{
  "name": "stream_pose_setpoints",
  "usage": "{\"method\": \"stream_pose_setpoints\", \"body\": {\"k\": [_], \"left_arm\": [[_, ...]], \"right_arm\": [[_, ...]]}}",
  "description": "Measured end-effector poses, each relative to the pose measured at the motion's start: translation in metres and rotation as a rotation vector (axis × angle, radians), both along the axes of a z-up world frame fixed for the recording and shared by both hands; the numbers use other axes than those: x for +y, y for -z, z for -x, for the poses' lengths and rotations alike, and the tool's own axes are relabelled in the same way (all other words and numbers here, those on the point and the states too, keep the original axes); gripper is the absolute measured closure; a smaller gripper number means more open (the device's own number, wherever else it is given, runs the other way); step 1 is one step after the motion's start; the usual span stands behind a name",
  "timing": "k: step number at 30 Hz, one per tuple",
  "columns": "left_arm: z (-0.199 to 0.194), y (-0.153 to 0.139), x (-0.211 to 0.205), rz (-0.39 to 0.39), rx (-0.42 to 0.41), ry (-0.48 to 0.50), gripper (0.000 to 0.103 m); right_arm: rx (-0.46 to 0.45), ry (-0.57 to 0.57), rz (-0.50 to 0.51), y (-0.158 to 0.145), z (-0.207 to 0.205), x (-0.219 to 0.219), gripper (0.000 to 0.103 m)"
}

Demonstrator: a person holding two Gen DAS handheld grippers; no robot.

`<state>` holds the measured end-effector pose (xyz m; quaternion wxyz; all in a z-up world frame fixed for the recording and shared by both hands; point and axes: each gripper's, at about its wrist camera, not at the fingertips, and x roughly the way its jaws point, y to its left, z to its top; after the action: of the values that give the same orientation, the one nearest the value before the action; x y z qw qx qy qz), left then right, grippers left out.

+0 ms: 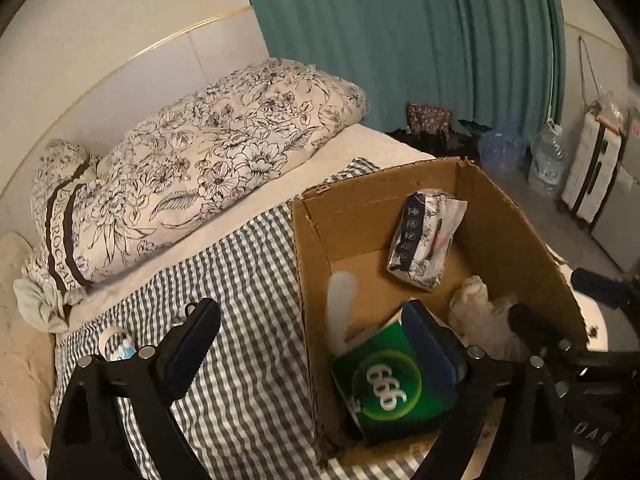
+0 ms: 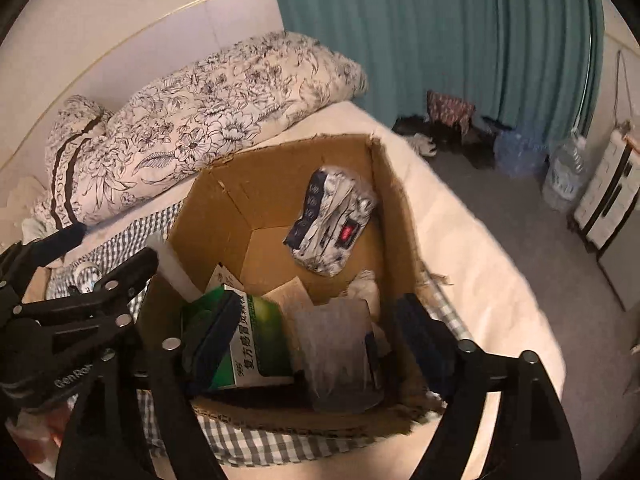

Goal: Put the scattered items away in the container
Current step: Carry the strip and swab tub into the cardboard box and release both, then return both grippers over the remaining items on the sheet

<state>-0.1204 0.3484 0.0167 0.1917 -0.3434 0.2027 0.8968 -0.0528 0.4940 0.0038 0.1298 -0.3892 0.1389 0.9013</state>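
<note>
Cardboard box (image 2: 400, 184) on bed holds green carton (image 1: 384, 388), tissue pack (image 1: 424, 236); small white bottle (image 1: 116, 344) left outside; both my jaws wide, empty.

Rough torn cardboard box (image 1: 516, 216), glossy green paper carton (image 1: 384, 384), soft checked cloth (image 1: 248, 304).

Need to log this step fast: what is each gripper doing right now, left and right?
Left gripper: open, holding nothing, straddling the cardboard box wall.
Right gripper: open, holding nothing, above the green box inside.
</note>
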Motion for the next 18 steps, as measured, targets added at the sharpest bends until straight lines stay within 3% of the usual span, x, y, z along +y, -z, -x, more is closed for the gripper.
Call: {"method": "stream_pose_setpoints", "body": {"k": [3, 5, 10, 18], "left_arm": [[-0.011, -0.005, -0.009, 0.022, 0.031, 0.002, 0.008], [-0.015, -0.008, -0.016, 0.031, 0.047, -0.015, 0.002], [-0.029, -0.017, -0.044, 0.013, 0.039, -0.039, 0.001], [-0.048, -0.024, -0.106, -0.017, 0.080, -0.098, 0.000]], "right_arm": [[0.031, 0.000, 0.014, -0.007, -0.016, -0.003, 0.020], [0.040, -0.002, 0.020, -0.012, -0.023, -0.005, 0.020], [0.042, 0.015, 0.016, -0.020, -0.046, -0.017, 0.020], [0.078, -0.027, -0.031, -0.027, -0.076, -0.069, 0.020]]}}
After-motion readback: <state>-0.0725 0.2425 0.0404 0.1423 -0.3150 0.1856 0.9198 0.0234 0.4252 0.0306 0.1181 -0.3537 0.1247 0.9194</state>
